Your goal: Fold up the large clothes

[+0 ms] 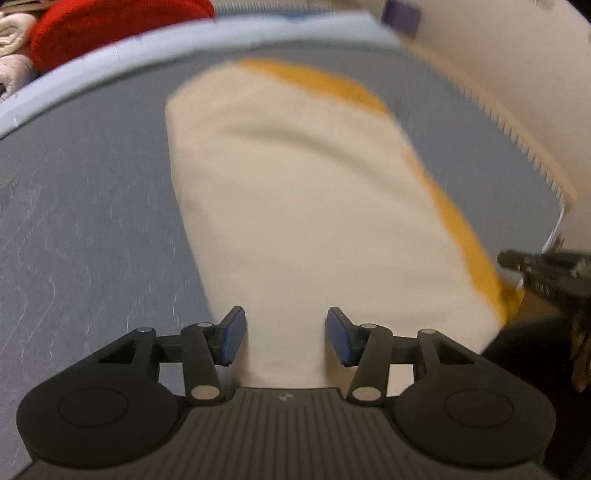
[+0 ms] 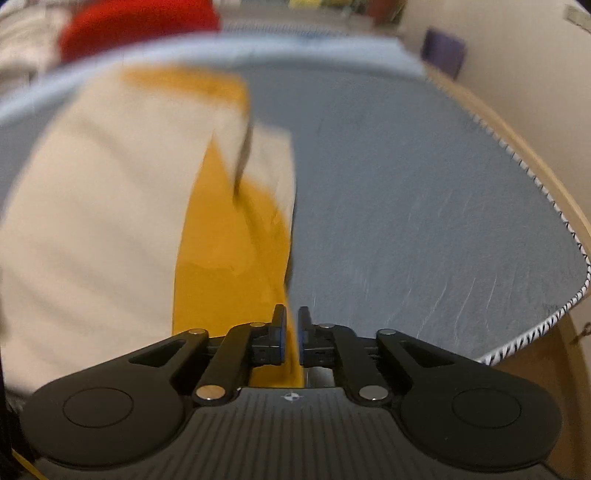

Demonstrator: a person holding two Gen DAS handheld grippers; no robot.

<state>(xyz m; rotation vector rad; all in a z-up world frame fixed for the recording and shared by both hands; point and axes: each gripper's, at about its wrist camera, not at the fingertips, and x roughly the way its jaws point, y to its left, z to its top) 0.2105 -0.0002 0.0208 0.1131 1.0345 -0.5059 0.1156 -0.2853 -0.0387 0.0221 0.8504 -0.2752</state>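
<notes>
A cream garment with mustard-yellow trim [image 1: 295, 206] lies folded lengthwise on a grey mat [image 1: 92, 206]. My left gripper [image 1: 286, 332] is open just above the garment's near end, its blue pads either side of the cream cloth. My right gripper [image 2: 292, 334] is shut on the garment's yellow edge [image 2: 236, 258] at the near right corner. In the left wrist view the right gripper [image 1: 546, 273] shows at the far right, at the yellow corner. Both views are motion-blurred.
A red cloth [image 1: 110, 29] and pale folded fabrics [image 1: 14, 44] lie beyond the mat's far edge. A light blue border [image 2: 258, 55] runs along the far side. The wooden table edge [image 2: 546, 177] curves at the right, by a beige wall.
</notes>
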